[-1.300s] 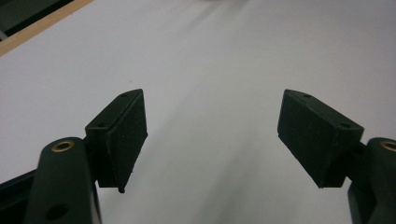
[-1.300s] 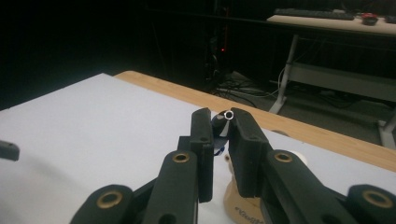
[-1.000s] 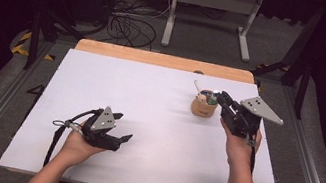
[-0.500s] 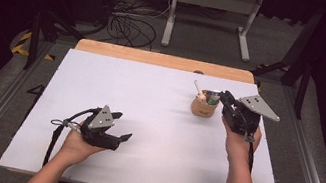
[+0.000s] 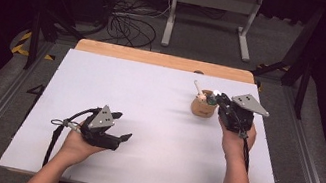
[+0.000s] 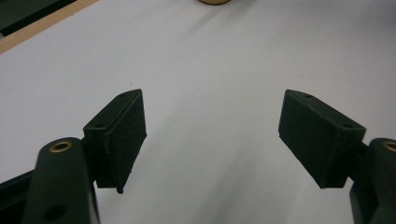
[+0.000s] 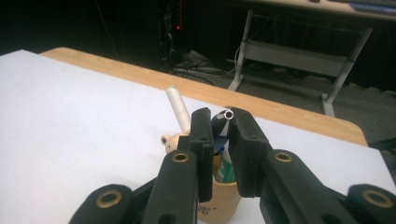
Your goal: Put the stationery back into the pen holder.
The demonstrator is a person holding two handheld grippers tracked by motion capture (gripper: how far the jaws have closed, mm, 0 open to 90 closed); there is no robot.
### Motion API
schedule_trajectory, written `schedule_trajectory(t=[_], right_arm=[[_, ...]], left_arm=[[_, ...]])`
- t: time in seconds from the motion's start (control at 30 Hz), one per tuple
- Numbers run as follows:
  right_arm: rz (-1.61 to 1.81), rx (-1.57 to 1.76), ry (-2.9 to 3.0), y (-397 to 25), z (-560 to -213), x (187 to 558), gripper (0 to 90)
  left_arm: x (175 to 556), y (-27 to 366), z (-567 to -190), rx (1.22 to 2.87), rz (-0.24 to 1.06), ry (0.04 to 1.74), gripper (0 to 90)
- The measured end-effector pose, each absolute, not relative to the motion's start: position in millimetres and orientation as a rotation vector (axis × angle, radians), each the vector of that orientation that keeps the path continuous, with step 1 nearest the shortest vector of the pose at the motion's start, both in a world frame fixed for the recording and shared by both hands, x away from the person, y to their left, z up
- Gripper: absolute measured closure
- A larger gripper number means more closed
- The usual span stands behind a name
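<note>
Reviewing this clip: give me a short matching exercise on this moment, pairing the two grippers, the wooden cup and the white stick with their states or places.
Things:
1. left gripper
2. right gripper
3. wooden cup
4. white stick

States:
A. leans out of the cup
B. jaws wide apart, nothing between them
C. stands on the white table, holding several items
D. jaws closed on a thin dark item in the cup

Pairs: 1-B, 2-D, 3-C, 4-A

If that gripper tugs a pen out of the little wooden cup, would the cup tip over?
Possibly. The wooden cup looks small and probably light, with a tall white stick leaning out above its rim, so it may be top-heavy. The right gripper pinches a pen at its tip; a sideways pull would likelier topple it than a straight lift.
</note>
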State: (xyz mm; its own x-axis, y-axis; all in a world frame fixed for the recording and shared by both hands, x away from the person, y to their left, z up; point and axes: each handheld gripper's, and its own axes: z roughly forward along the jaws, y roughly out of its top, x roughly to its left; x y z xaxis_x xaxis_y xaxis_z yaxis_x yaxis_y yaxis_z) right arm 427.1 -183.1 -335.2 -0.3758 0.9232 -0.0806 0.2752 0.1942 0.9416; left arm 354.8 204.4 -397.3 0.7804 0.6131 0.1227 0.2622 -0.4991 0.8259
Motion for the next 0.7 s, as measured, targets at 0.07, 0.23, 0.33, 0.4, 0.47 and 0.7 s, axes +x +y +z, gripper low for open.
schedule_trajectory(t=[0.07,0.23,0.33,0.4,0.47,0.7], right_arm=[[1.187,1.131,1.790,-182.9,-337.9,429.1,80.7],[1.183,1.150,1.802,-183.9,-344.2,434.3,80.7],[1.186,1.163,1.811,-184.8,-346.0,436.8,80.7],[1.189,1.168,1.818,-185.5,-347.3,438.7,80.7],[1.188,1.177,1.826,-185.9,-348.7,440.4,80.7],[1.185,1.194,1.846,-186.7,-353.3,445.9,80.7]], left_arm=[[354.9,204.4,-397.6,2.102,0.512,0.651,23.9],[355.0,204.0,-397.7,2.097,0.510,0.652,24.0],[355.2,204.1,-397.8,2.104,0.513,0.651,24.0],[355.1,204.2,-398.0,2.105,0.511,0.649,24.0],[355.0,204.5,-397.9,2.108,0.514,0.646,24.0],[354.9,204.3,-398.3,2.108,0.510,0.652,24.0]])
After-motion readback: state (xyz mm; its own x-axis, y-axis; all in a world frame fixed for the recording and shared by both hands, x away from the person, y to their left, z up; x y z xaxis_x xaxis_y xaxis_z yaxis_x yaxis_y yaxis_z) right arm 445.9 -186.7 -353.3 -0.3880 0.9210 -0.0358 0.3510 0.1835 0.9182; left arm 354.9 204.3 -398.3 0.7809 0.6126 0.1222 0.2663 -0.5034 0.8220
